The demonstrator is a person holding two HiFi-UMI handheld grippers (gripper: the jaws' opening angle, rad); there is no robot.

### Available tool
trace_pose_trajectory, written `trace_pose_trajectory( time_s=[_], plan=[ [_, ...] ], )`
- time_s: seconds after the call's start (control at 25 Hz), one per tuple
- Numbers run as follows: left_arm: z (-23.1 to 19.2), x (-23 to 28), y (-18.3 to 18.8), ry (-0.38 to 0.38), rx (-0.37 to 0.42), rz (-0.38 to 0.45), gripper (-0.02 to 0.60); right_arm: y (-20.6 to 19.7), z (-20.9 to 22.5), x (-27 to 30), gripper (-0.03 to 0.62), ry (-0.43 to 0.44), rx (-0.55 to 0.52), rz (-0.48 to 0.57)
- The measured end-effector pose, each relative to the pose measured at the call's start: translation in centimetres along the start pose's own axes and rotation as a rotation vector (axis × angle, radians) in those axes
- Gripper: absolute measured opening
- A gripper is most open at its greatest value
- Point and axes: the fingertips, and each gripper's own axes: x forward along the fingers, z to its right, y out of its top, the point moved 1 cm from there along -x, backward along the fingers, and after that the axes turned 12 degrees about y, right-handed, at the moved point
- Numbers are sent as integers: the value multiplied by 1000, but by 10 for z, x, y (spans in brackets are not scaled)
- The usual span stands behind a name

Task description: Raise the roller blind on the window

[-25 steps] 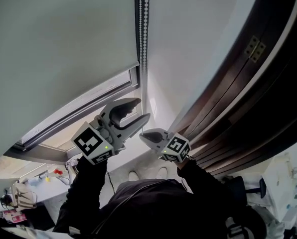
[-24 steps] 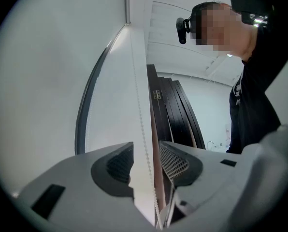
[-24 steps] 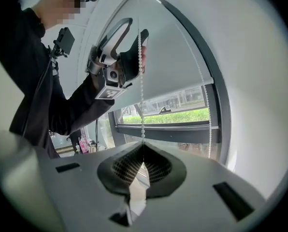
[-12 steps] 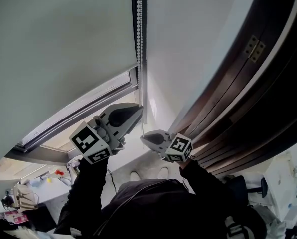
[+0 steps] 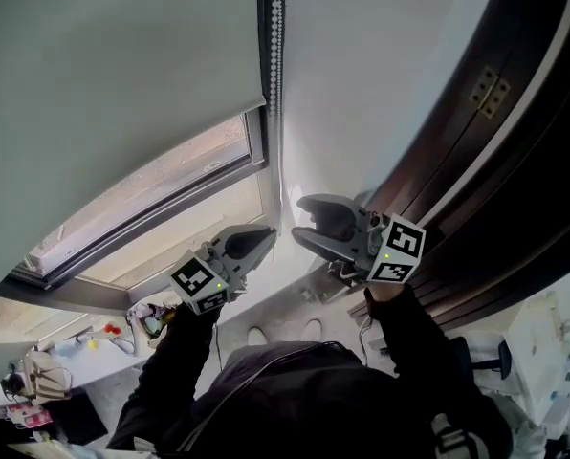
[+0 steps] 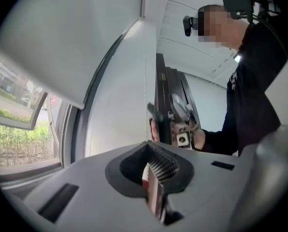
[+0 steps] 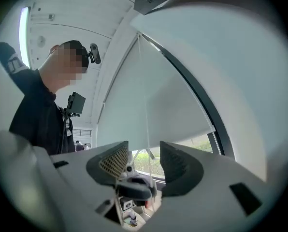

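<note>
The pale roller blind [image 5: 113, 75] covers the upper window, and its bottom edge hangs above a strip of bare glass [image 5: 170, 199]. Its white bead chain [image 5: 276, 55] runs down the right side of the frame. My left gripper [image 5: 258, 244] is shut on the chain low down; in the left gripper view the chain [image 6: 146, 88] rises straight from the closed jaws of the left gripper [image 6: 151, 170]. My right gripper [image 5: 309, 220] is higher and its jaws have just been opening. The chain [image 7: 146, 110] passes between the pads of the right gripper [image 7: 140, 159] without being pressed.
A dark wooden door frame [image 5: 495, 161] with a brass hinge [image 5: 486, 92] runs along the right, close to my right hand. A white wall [image 5: 361, 84] lies between it and the chain. Small items clutter a surface [image 5: 46, 376] at the lower left.
The left gripper shut on the chain and pulled it down. The blind's bottom edge rose, so more glass shows. The right gripper let go, opened and moved up along the chain.
</note>
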Motion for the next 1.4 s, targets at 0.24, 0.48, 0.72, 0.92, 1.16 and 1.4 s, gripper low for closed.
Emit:
trace_pose_trajectory(
  time_s=[0.24,0.48,0.72,0.92,1.16,1.4],
  plan=[
    [9,0,-44,-49,-36,-4,8,13,0,29,206,39,-54,-117],
    [16,0,-51,-39,-57,-2,8,31,-1,39,112,43,-99,-130],
    [18,-5,-55,-25,-43,-7,8,35,-3,43,17,45,-95,-147],
    [18,-10,-57,-13,10,-51,72,33,-3,42,14,27,-130,-143],
    [2,-24,-16,22,-5,18,133,29,-2,34,12,-2,-141,-120],
    [0,-30,53,19,30,122,133,-45,2,30,12,-21,-75,-249]
  ],
)
